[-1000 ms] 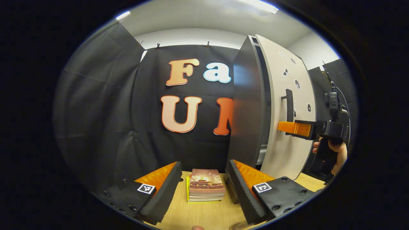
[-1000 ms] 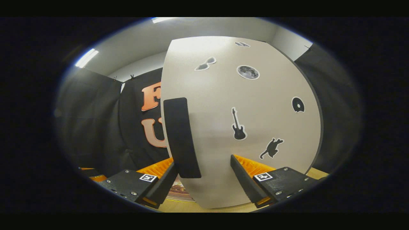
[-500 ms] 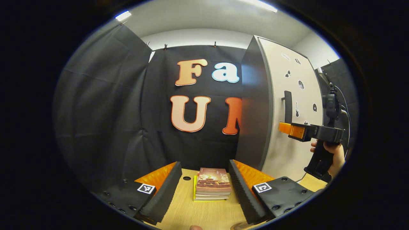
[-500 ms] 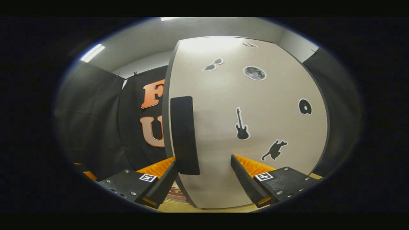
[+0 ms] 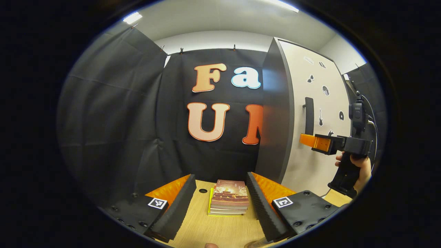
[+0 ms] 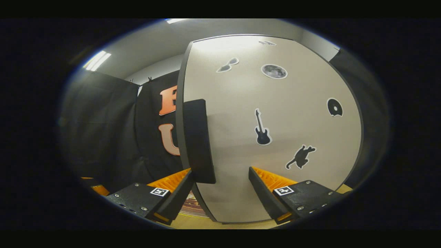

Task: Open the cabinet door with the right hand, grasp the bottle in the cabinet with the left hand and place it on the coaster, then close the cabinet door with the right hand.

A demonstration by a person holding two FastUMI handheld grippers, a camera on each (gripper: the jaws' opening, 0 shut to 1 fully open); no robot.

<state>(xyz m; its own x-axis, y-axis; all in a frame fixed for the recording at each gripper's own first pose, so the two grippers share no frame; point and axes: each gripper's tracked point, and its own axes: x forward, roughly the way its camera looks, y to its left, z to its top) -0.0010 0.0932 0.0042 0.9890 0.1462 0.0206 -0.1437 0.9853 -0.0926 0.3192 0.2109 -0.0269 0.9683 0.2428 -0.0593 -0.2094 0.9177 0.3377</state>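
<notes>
Pale cabinet door (image 6: pixel 275 131) with stickers and a dark handle (image 6: pixel 198 141) stands just ahead of the right gripper (image 6: pixel 220 187), whose fingers are spread, holding nothing.

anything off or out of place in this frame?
Nothing stands out. The cabinet door sits shut and flush, its stickers intact. The right hand-held gripper is open by the door handle. The left hand-held gripper is open over a stack of books, slightly uneven, on the table.
</notes>
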